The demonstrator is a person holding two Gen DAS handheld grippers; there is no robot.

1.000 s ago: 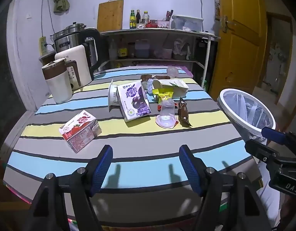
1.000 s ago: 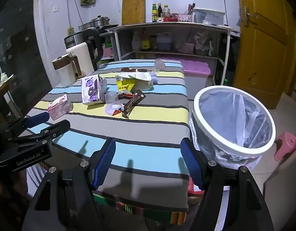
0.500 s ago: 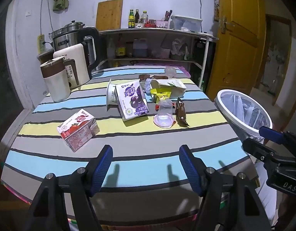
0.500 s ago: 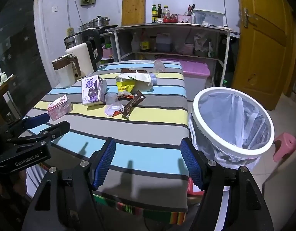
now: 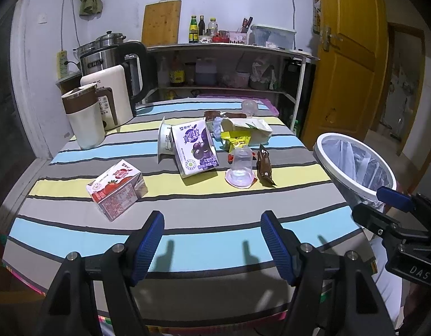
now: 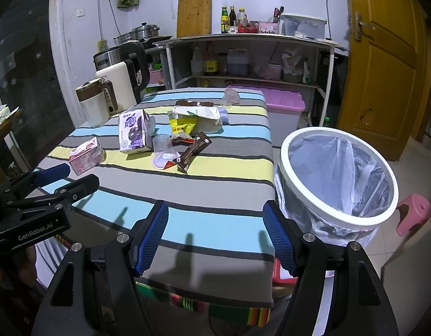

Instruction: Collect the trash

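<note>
Trash lies on the striped table: a red strawberry carton, a purple milk carton, a clear plastic cup upside down, a brown wrapper, a yellow snack bag and a white tissue pack. The white lined trash bin stands on the floor to the table's right. My left gripper hangs open over the table's near edge. My right gripper is open too, over the near right corner, and shows in the left wrist view. Neither holds anything.
A white jug with a brown band, a white kettle and a steel pot stand at the table's far left. Behind is a shelf unit with bottles. A pink-lidded box, a pink stool and a yellow door are at the right.
Both grippers have drawn back and risen slightly, so the table and bin look a little farther off. Both stay open; nothing on the table has moved.
</note>
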